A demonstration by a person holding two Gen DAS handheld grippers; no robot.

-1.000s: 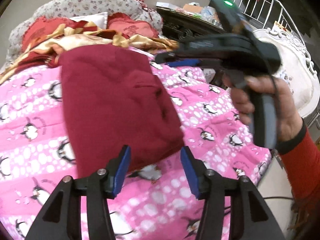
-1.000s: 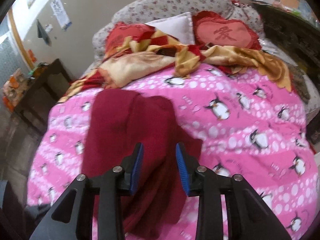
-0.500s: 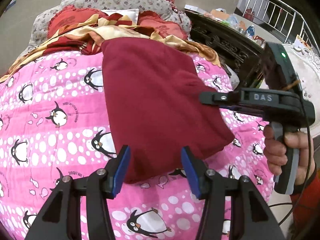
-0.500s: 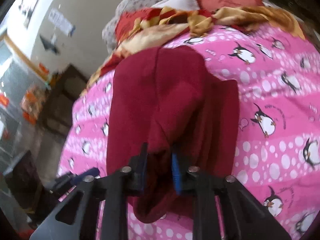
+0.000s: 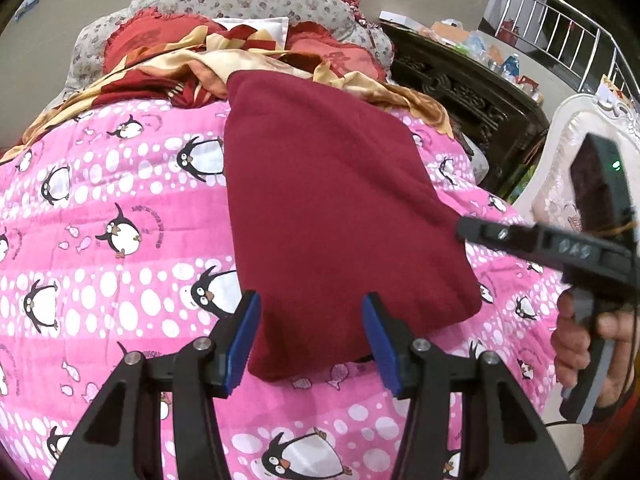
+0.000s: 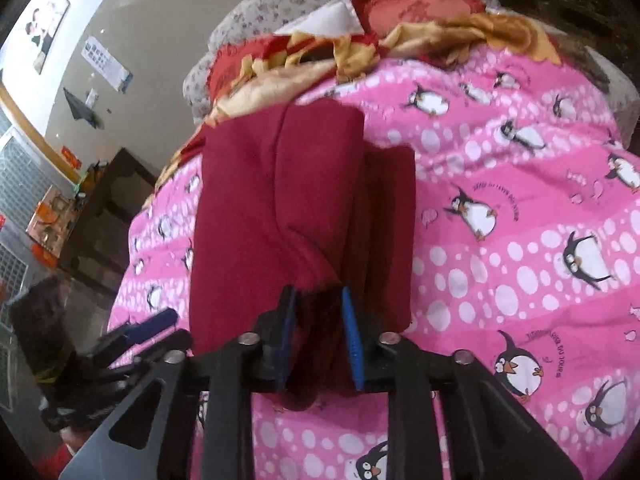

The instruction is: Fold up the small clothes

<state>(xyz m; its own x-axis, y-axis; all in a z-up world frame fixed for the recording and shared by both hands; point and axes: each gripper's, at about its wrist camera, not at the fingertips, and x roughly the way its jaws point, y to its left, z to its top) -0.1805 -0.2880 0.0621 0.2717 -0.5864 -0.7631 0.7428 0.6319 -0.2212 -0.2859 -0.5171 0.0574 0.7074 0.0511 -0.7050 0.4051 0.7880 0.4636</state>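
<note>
Softly folded maroon fleece garment lies rectangular on quilted penguin-print blanket

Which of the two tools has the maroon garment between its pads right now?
The right tool: a bunched fold of the maroon garment sits between its blue pads, which have just been opening. The left tool only stands open over the garment's near edge.
</note>
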